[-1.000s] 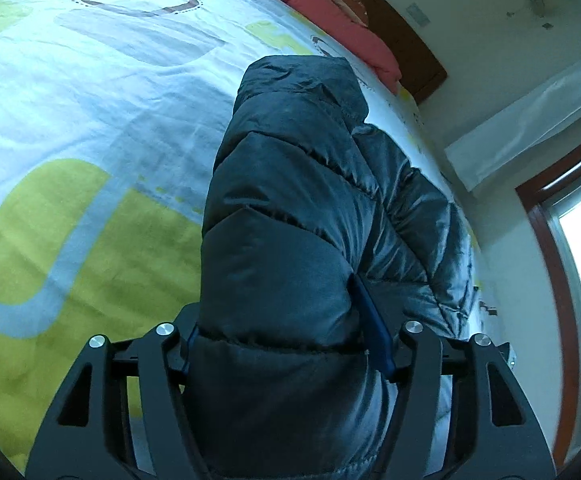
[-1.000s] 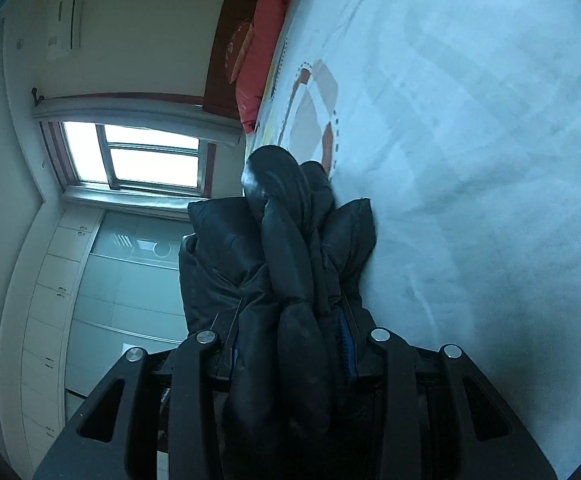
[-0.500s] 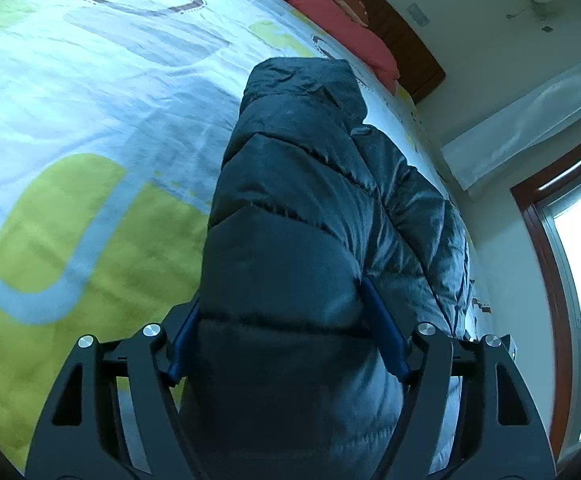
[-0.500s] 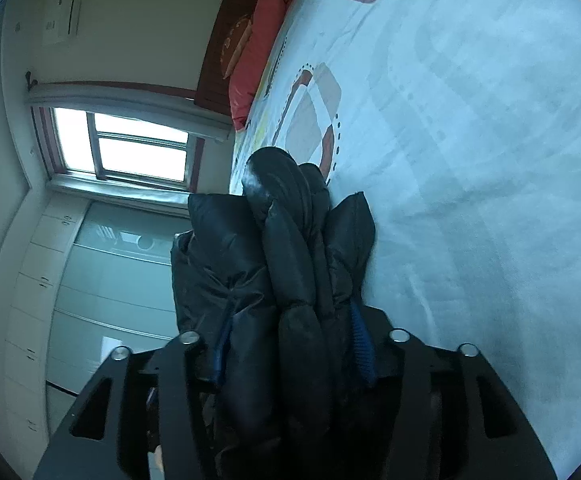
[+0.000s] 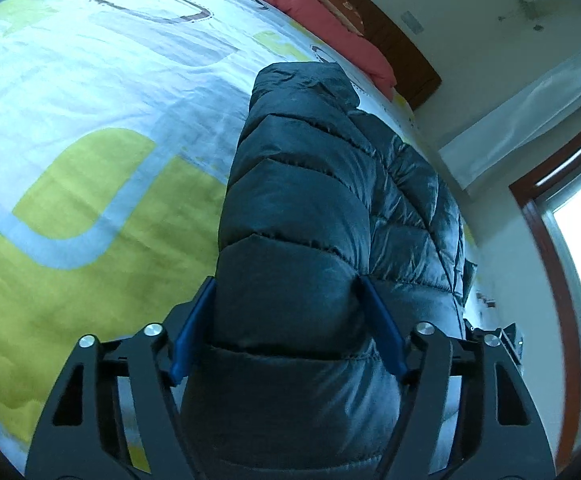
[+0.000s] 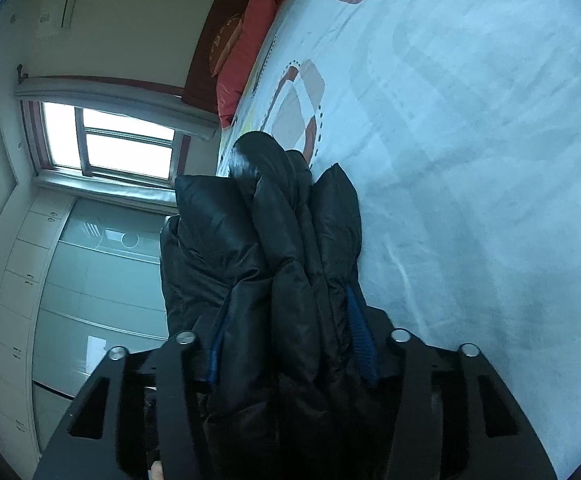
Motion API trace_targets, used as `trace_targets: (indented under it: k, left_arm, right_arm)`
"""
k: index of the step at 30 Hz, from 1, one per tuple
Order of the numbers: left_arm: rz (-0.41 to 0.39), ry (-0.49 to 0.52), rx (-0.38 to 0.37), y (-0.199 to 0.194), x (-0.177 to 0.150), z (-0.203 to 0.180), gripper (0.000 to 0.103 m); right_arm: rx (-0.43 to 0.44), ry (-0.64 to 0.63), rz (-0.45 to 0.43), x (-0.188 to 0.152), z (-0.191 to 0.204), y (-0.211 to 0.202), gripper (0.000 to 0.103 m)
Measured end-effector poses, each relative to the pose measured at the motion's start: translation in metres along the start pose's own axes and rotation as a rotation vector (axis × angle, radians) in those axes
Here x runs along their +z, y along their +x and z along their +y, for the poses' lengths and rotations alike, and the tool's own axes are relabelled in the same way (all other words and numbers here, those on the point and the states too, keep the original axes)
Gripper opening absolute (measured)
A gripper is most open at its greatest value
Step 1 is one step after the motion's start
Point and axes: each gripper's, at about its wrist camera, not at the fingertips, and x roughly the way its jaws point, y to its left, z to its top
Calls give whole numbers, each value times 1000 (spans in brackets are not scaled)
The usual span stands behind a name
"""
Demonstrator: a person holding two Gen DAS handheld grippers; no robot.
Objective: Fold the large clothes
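- Clearly, in the left wrist view, the left gripper (image 5: 286,320) has a thick quilted fold of the dark puffer jacket (image 5: 322,216) between its blue pads (image 5: 188,336), and both pads press against the padding; its jaws have just been closing a little on that fold.
- The jacket runs away from the fingers in a long padded roll, lying on the patterned bedspread (image 5: 90,120), whose white ground carries yellow-green and grey shapes.
- A red pillow (image 5: 330,28) lies at the far end of the bed against a dark wooden headboard (image 5: 406,52), and a window with a reddish frame (image 5: 558,264) shows at the right edge.
- Next, in the right wrist view, the right gripper (image 6: 286,332) grips several bunched layers of the same jacket (image 6: 274,240); the blue pad (image 6: 360,340) on the right side is sunk into the fabric, and the jaws have just been closing on the bundle.
- The jacket's bunched folds rise between the fingers, with the bedspread (image 6: 470,140) to their right.
- A bright window (image 6: 122,144) and pale cabinet doors (image 6: 22,280) fill the left side, and the red pillow (image 6: 250,48) sits near the top.
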Motion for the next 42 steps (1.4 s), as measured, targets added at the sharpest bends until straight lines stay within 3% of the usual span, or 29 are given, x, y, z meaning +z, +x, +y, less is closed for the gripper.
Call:
trace_targets:
  k: [28,32,37,42]
  left_arm:
    - [-25,11,-15,8,-5,2,66]
    - [-15,7,-6,7,-2,1,71]
    - [-38,73,69,-11,4,-10,73]
    - [-72,112,142,-43,-7,-18,77]
  right_arm:
    - [9,-31,-47,-15,-5,-4,44]
    - [5,-33,-46,-14,-1,-11,51]
    - [-62,-59,-58,-18,11,-33,59]
    - [-168,-137,-100,-34,35,-67,60]
